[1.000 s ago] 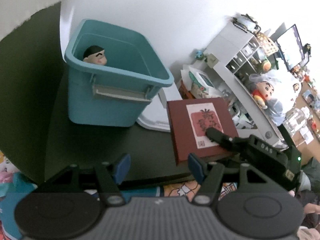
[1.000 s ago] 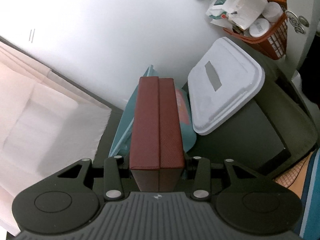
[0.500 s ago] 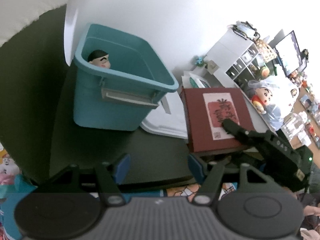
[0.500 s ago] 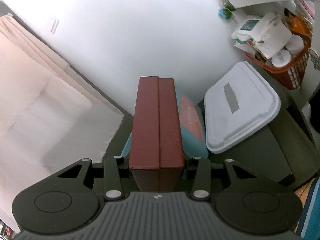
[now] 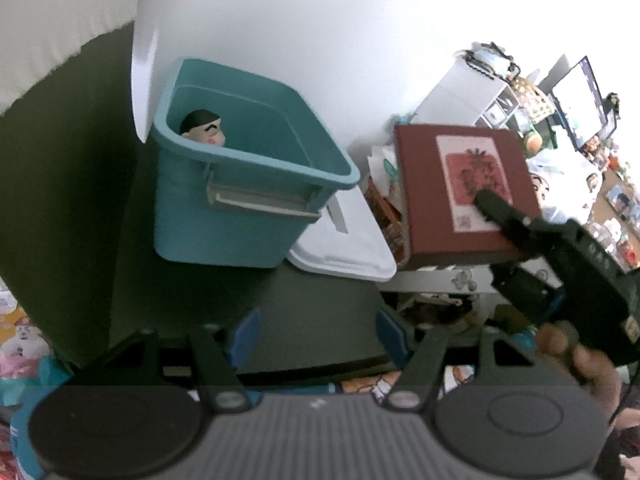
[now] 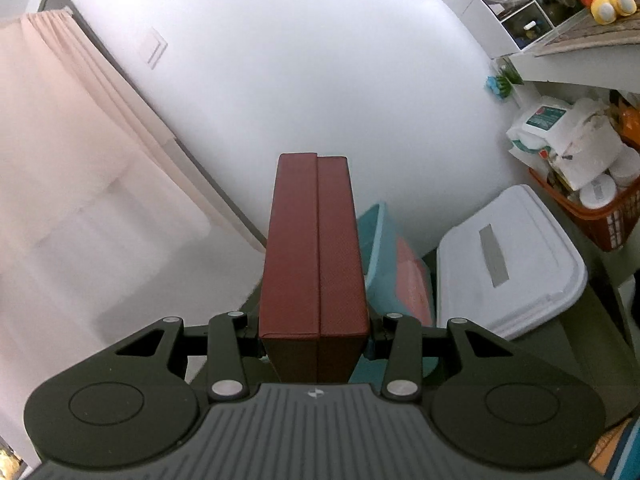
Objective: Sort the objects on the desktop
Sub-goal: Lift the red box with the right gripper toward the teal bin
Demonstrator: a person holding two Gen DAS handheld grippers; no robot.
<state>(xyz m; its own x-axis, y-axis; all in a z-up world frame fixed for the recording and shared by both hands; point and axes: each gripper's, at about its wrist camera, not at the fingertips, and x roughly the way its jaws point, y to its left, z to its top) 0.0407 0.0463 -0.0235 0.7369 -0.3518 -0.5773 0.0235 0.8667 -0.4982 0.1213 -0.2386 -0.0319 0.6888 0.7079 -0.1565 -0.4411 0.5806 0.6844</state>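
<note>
The far shelves are a blur, and the right gripper (image 6: 316, 336), clenched on the dark red box (image 5: 460, 192), hides most of the teal bin (image 5: 240, 184). That box hangs above the dark desk (image 5: 320, 312), against a white wall. The left gripper (image 5: 318, 332) gapes empty, and a doll head (image 5: 202, 132) peeks from the bin beside its white lid (image 6: 508, 264).

One teal bin (image 5: 240, 184), one white lid (image 5: 344, 248), one red box (image 5: 460, 192).

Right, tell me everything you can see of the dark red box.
The dark red box is flat and square with a textured, cloth-like skin and a seam around its edge. One broad face carries a pale label with a red printed panel. The right gripper clamps its two broad faces, holding it in the air beside the teal bin.
</note>
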